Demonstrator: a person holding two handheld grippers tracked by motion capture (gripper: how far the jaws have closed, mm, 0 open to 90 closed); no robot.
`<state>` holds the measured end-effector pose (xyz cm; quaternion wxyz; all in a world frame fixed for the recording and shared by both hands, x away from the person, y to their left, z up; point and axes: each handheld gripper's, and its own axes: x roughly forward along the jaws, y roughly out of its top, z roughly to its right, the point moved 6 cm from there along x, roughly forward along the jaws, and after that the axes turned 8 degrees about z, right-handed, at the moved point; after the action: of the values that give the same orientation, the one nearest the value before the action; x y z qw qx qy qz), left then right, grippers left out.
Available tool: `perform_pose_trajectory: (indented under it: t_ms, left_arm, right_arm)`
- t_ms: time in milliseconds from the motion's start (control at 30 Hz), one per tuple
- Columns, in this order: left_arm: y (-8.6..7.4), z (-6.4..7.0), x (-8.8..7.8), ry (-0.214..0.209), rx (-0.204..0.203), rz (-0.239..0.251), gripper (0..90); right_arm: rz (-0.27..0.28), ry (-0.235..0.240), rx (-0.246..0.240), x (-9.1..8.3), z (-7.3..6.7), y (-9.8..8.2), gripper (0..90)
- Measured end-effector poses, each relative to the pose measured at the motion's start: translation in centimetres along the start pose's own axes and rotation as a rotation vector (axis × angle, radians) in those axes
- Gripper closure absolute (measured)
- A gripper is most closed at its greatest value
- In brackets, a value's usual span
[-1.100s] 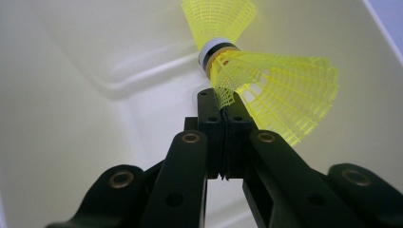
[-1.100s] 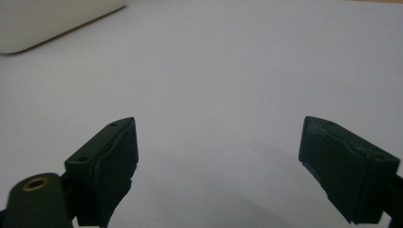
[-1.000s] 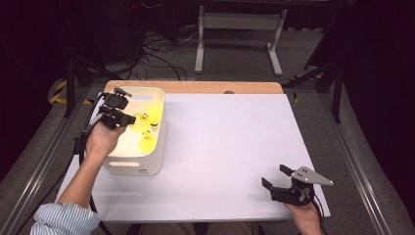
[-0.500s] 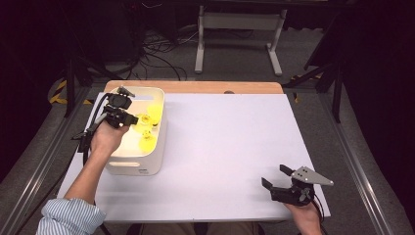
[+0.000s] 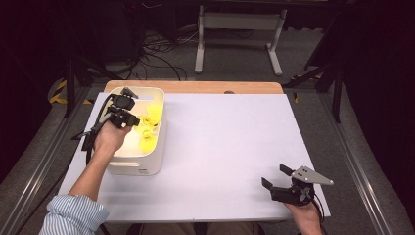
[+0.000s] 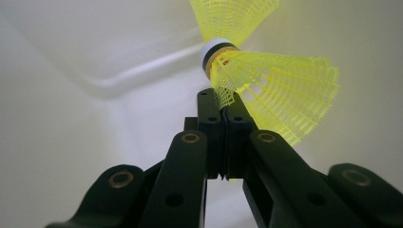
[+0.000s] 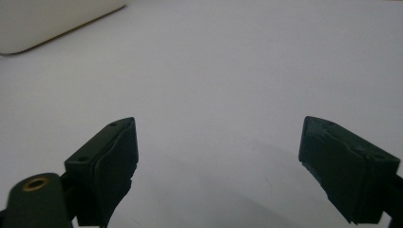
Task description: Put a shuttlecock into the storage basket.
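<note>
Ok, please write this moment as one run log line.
left gripper: shut on shuttlecock, inside white tub | right gripper: open, empty

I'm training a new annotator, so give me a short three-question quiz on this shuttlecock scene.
1. True or false: the left gripper has its jaws closed on the skirt of a yellow shuttlecock.
2. The shuttlecocks lie in: A) a white bin B) a wooden crate C) a bag.
3. How do the right gripper's jaws stand?

Key: 1 true; 2 A; 3 open, nothing between them, over the white table.

The upper shuttlecock's (image 6: pixel 233 19) skirt runs off the frame's top — cut short.
</note>
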<state>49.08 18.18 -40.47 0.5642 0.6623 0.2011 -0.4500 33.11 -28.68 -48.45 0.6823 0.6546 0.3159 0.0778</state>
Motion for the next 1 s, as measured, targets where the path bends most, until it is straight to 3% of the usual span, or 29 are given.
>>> perform_pose_trajectory:
  t_ms: [300, 533, 800, 1000]
  left_arm:
    - [-0.2, -0.1, 0.6, 0.007, 0.004, -0.034, 88.3]
    - [-0.2, -0.1, 0.6, 0.002, 0.001, -0.033, 86.5]
    - [-0.2, 0.2, 0.0, -0.054, -0.007, -0.019, 65.2]
    - [-0.2, 0.3, -0.5, -0.046, 0.006, 0.001, 48.4]
  right_arm:
    - [0.0, -0.004, 0.01, 0.0, 0.0, 0.0, 13.4]
    - [0.004, -0.001, 0.013, -0.1, 0.1, 0.0, 13.3]
    - [0.004, 0.0, 0.015, 0.0, 0.1, 0.0, 13.3]
    - [0.003, 0.001, 0.015, 0.0, 0.0, 0.0, 13.3]
